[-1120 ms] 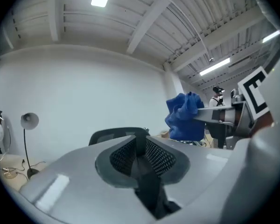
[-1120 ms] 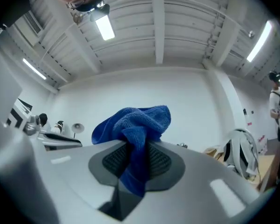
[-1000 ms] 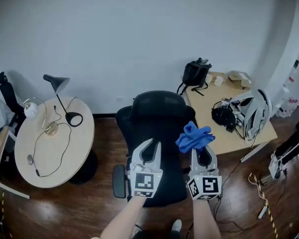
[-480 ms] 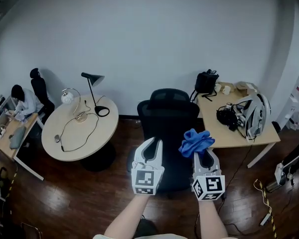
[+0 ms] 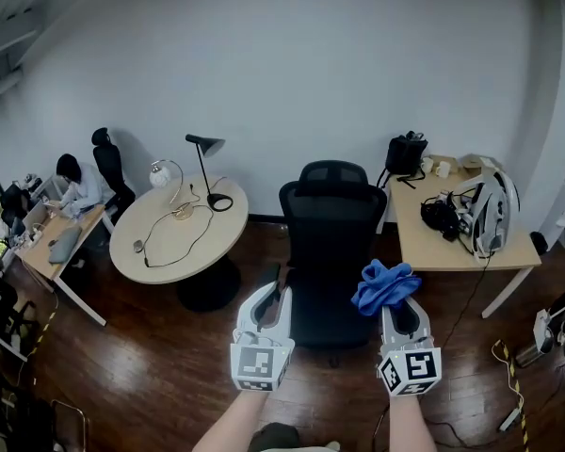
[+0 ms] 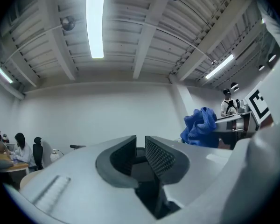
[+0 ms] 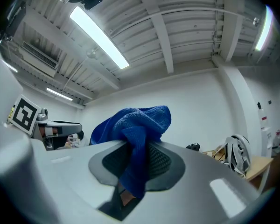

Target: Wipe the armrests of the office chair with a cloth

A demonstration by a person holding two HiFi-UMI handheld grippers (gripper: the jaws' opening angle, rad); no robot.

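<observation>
The black office chair (image 5: 330, 238) stands in mid-floor, its back toward me. Both grippers hang in front of it, apart from it. My left gripper (image 5: 274, 290) is low at centre-left, jaws together with nothing between them (image 6: 140, 144). My right gripper (image 5: 394, 301) is at the chair's right side, shut on a bunched blue cloth (image 5: 384, 285). That cloth (image 7: 133, 127) spills over the jaw tips and hangs down between the pads. The same blue cloth (image 6: 200, 128) shows at the right of the left gripper view. I cannot make out the chair's armrests behind the grippers.
A round table (image 5: 174, 238) with a black lamp (image 5: 207, 172) and cables stands left of the chair. A rectangular desk (image 5: 452, 238) with bags and a helmet is on the right. A seated person (image 5: 73, 185) works at far left. The floor is dark wood.
The head view has drawn back and swung left, so the chair looks farther and more of the room's left side shows. Both grippers sit lower in the view, the cloth still held.
</observation>
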